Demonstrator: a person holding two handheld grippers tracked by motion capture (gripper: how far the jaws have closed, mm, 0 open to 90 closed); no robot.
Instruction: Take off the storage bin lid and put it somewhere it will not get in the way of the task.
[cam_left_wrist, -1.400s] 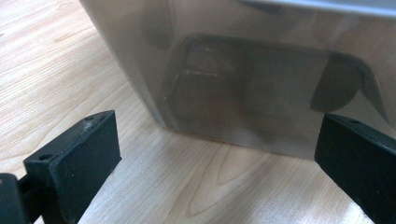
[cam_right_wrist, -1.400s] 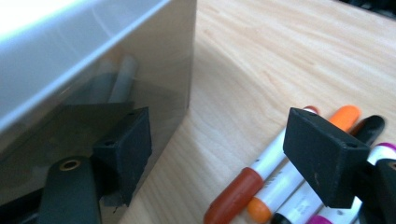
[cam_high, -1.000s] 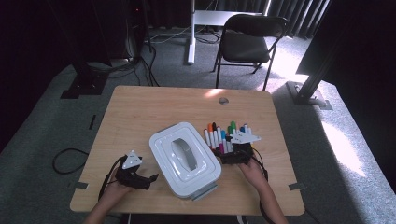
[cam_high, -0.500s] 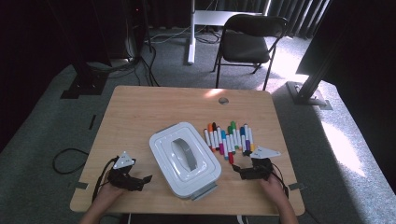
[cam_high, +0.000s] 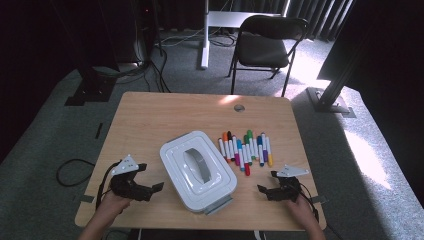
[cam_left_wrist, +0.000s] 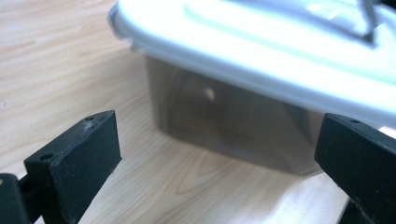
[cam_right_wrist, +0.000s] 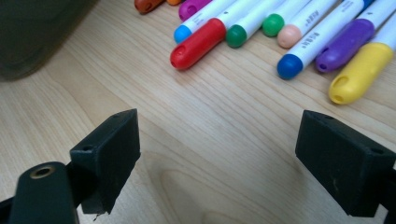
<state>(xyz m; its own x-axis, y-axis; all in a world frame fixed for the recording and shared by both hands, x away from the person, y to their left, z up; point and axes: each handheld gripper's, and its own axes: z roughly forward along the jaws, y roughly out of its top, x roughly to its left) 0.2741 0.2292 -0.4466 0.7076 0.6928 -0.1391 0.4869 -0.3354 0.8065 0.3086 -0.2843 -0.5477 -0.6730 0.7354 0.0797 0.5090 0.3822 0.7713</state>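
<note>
Markers with white barrels and coloured caps (cam_high: 246, 148) lie in a row on the pale wooden worktop (cam_high: 165, 115), just ahead of the right tongs (cam_high: 272, 186), whose jaws have just been opening and stand released with bare wood between them. In the right gripper view the row is cut off at the top edge: the red-capped marker (cam_right_wrist: 198, 43) lies nearest, the yellow-capped one (cam_right_wrist: 359, 73) to the far right, barrels running out of frame. The left tongs (cam_high: 150, 182) are spread wide and grasp nothing, just beside the white-lidded plastic box (cam_high: 197, 170). Its smoky wall (cam_left_wrist: 224, 121) is blurred, the contents impossible to make out.
</note>
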